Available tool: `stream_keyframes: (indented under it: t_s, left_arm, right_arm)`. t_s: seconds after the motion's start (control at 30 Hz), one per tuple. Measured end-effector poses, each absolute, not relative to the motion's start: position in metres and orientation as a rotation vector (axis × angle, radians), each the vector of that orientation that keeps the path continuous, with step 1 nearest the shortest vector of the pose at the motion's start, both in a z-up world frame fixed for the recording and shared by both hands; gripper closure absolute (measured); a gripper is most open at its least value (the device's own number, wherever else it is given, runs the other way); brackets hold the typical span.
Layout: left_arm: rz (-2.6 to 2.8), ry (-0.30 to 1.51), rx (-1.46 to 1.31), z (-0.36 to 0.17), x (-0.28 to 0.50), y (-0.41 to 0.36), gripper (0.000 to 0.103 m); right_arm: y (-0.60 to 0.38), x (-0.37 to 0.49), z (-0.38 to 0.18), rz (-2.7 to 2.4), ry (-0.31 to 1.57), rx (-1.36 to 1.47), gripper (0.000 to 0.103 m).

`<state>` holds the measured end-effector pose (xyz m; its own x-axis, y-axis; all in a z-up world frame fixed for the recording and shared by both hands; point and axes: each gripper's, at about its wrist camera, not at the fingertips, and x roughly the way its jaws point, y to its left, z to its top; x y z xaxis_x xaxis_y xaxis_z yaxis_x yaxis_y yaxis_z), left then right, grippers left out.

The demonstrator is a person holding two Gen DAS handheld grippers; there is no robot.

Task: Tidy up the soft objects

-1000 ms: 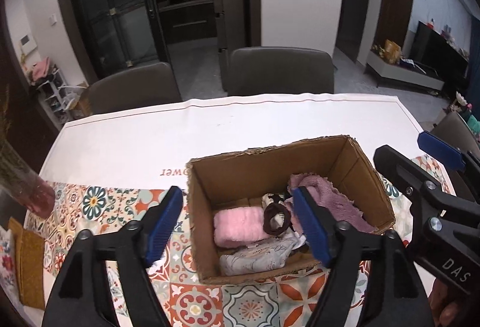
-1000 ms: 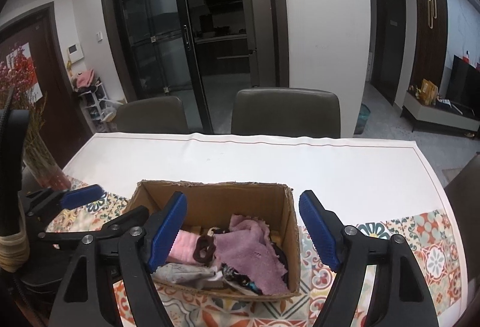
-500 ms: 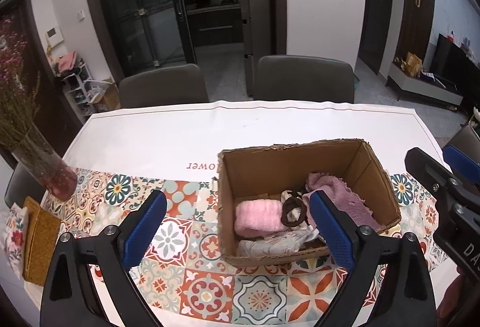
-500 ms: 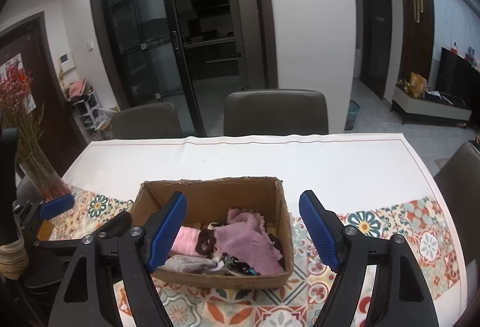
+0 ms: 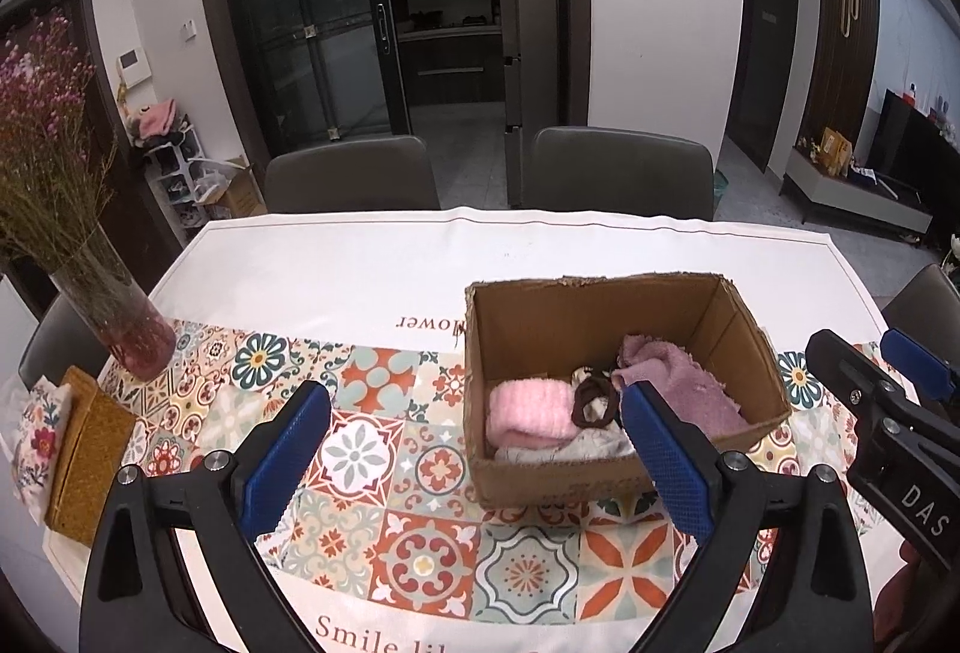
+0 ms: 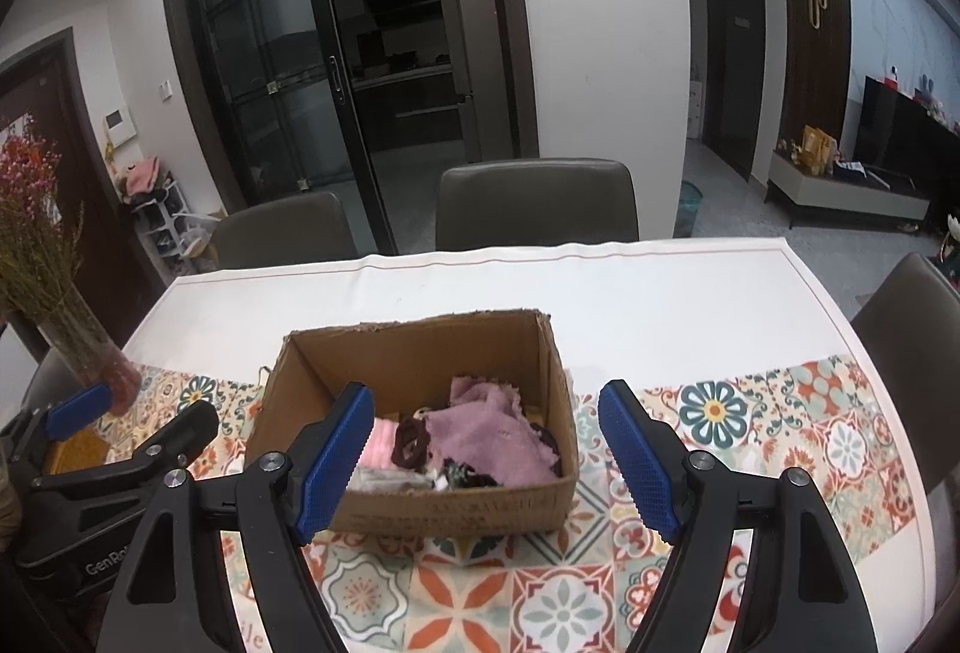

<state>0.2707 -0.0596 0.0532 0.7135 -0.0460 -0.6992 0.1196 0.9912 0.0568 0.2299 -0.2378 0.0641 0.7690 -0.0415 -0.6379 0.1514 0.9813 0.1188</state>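
The cardboard box [image 6: 456,509] stands on the patterned tablecloth [image 6: 564,599], its long side running left to right. Inside lie a pink towel [image 5: 528,413] and a purple cloth [image 6: 486,437]; the items under them are hard to tell apart. The left gripper [image 5: 474,449] and right gripper [image 6: 486,449] are both spread wide, holding nothing.

Left claw [image 5: 474,449] wide open, empty — right claw [image 6: 486,449] likewise, side by side
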Motion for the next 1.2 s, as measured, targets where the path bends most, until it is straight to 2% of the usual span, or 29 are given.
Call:
stream_keyframes:
  t_s: [1.2]
  left_arm:
    - [-0.058, 0.786, 0.093, 0.026, 0.155, -0.022, 0.004]
  right_arm:
    - [-0.199, 0.122, 0.040, -0.113, 0.721, 0.101, 0.025]
